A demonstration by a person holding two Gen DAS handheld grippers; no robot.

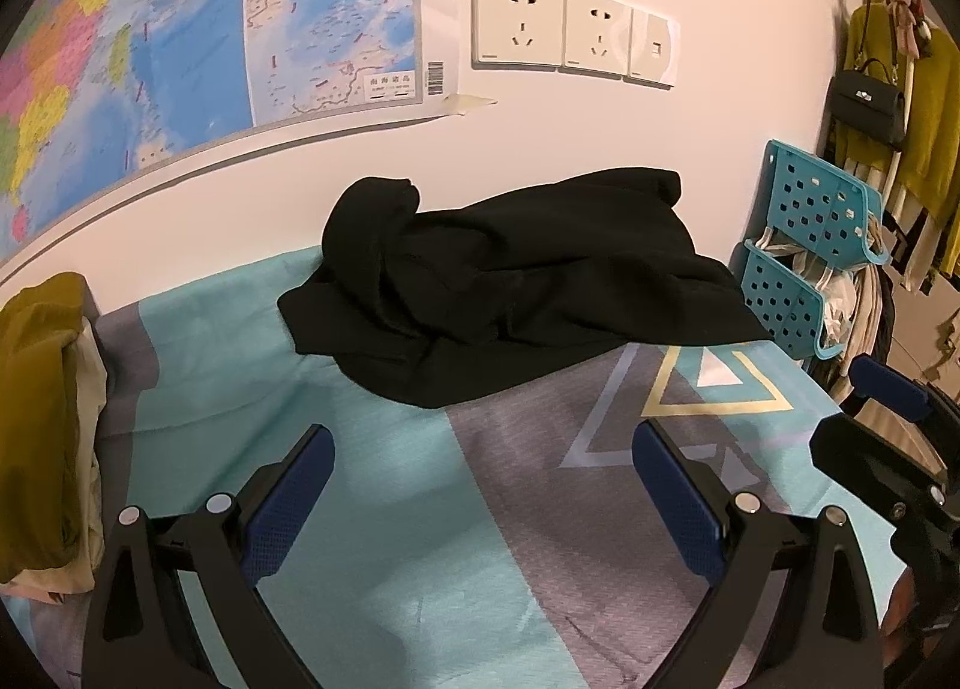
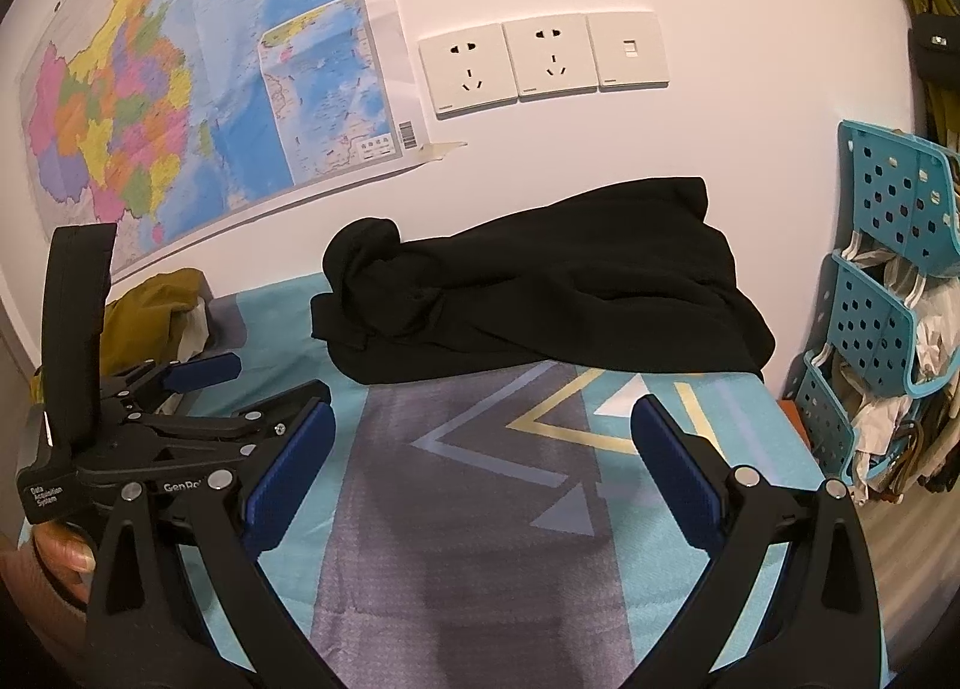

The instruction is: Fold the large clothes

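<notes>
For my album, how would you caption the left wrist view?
Open left gripper facing a crumpled black garment on the bed.

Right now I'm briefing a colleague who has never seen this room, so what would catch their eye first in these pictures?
First, the crumpled black garment heaped on the teal-and-grey patterned bedsheet against the wall. Above it to the left hangs a brightly coloured map, with white wall sockets beside it. At the right edge, teal perforated racks are stuffed with bags, and both hand-held grippers, left and right, are open and empty.
</notes>
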